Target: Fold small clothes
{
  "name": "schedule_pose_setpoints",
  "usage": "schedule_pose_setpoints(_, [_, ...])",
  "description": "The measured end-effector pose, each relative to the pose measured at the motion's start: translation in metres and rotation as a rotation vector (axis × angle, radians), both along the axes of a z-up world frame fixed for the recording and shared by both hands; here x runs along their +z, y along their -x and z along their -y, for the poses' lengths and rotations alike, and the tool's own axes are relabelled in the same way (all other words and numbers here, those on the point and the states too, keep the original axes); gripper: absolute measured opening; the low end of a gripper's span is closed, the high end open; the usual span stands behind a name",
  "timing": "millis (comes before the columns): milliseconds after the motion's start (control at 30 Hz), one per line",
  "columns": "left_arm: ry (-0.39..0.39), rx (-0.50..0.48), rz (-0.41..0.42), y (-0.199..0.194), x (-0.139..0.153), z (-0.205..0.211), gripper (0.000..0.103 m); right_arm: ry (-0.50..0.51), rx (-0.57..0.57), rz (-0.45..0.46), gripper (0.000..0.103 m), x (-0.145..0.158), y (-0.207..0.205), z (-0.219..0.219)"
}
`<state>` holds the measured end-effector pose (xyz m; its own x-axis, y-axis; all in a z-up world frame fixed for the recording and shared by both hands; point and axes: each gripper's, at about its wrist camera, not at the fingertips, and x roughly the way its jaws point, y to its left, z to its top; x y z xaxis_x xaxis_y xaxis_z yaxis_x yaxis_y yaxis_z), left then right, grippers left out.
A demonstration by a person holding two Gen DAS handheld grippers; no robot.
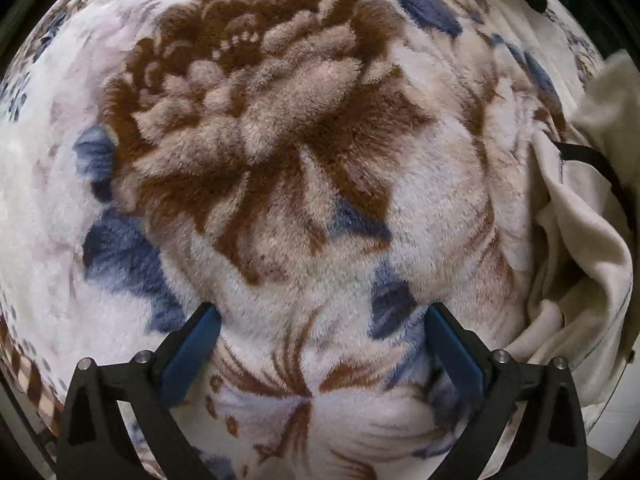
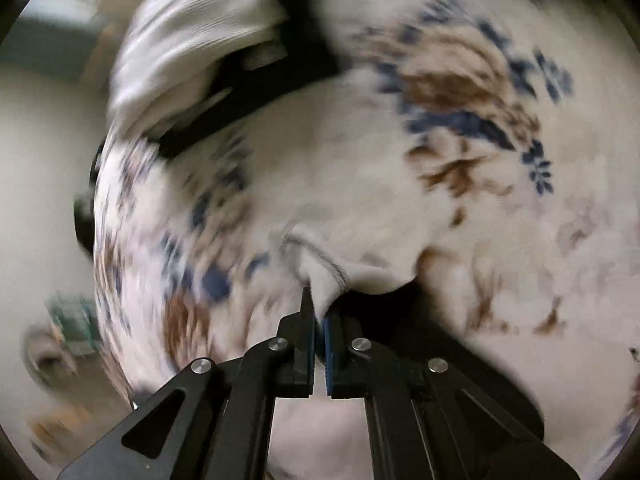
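My left gripper points straight down at a fluffy floral blanket. Its blue pads stand wide apart with only blanket pile between them. A crumpled cream garment with a black strap lies at the right edge of the left wrist view, clear of the fingers. In the blurred right wrist view, my right gripper is shut on the stitched hem of a cream garment. That cloth spreads away from the pads over the blanket.
The blanket in brown, blue and white covers the whole work surface in both views. In the right wrist view, white ribbed cloth and a black object show blurred at the upper left. Beyond the blanket's left edge lies pale floor.
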<state>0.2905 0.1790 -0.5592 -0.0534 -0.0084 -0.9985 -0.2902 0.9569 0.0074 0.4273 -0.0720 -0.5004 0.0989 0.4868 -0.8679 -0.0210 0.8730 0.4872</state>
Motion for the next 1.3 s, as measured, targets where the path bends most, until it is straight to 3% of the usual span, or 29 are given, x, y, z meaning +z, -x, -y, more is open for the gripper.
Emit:
schedule_pose_setpoints(67, [0.052,0.034,0.004,-0.003,0.006,-0.005,0.103,0.054,0.108,0.055,0.004,0.019,0.029,-0.023])
schedule_pose_setpoints(167, [0.167,0.177,0.049,0.001,0.031,-0.034,0.103,0.158,0.313,0.121,0.004,0.029,0.083,-0.057])
schedule_pose_setpoints(200, [0.18,0.203,0.056,0.0,0.039,-0.039,0.103,0.181,0.394,0.115,0.004,0.025,0.105,-0.066])
schedule_pose_setpoints(300, [0.214,0.215,0.112,-0.008,0.069,-0.043,0.103,0.163,0.447,-0.002,0.006,0.005,0.143,-0.057])
schedule_pose_setpoints(333, [0.217,0.197,0.125,-0.014,0.079,-0.038,0.103,0.147,0.423,-0.024,0.012,0.002,0.149,-0.049])
schedule_pose_setpoints(400, [0.231,0.156,0.134,-0.027,0.091,-0.023,0.103,0.076,0.358,-0.038,0.041,0.008,0.157,-0.025])
schedule_pose_setpoints(433, [0.232,0.13,0.14,-0.035,0.095,-0.012,0.103,0.032,0.303,-0.044,0.061,0.014,0.16,-0.008])
schedule_pose_setpoints(467, [0.231,0.107,0.146,-0.039,0.096,0.0,0.103,0.004,0.266,-0.05,0.067,0.017,0.16,0.0])
schedule_pose_setpoints(533, [0.219,0.058,0.144,-0.052,0.094,0.021,0.103,-0.056,0.107,-0.068,0.067,0.025,0.163,0.042])
schedule_pose_setpoints(667, [0.185,0.016,0.151,-0.062,0.099,0.052,0.103,-0.075,-0.183,-0.096,0.067,0.03,0.171,0.121])
schedule_pose_setpoints(867, [0.108,0.027,0.105,-0.062,0.094,0.064,0.101,-0.096,-0.598,-0.235,0.067,-0.011,0.178,0.219])
schedule_pose_setpoints(900, [0.101,0.027,0.1,-0.062,0.091,0.066,0.095,-0.104,-0.631,-0.246,0.067,-0.019,0.178,0.228])
schedule_pose_setpoints(967, [0.113,0.027,0.109,-0.06,0.087,0.069,0.058,-0.124,-0.671,-0.255,0.064,-0.033,0.175,0.237])
schedule_pose_setpoints(1000, [0.103,0.009,0.1,-0.059,0.084,0.072,0.017,-0.142,-0.68,-0.245,0.059,-0.037,0.175,0.238])
schedule_pose_setpoints(1033, [0.093,-0.005,0.092,-0.058,0.083,0.074,0.004,-0.143,-0.677,-0.231,0.039,-0.04,0.174,0.236])
schedule_pose_setpoints(1100, [0.073,-0.038,0.144,-0.051,0.092,0.078,0.003,-0.1,-0.647,-0.225,0.009,-0.041,0.17,0.228])
schedule_pose_setpoints(1200, [0.052,-0.074,0.192,-0.041,0.11,0.081,0.003,-0.017,-0.623,-0.165,0.008,-0.031,0.172,0.216])
schedule_pose_setpoints(1300, [0.073,-0.055,0.207,-0.029,0.125,0.075,0.002,-0.004,-0.618,-0.127,0.007,-0.009,0.179,0.221])
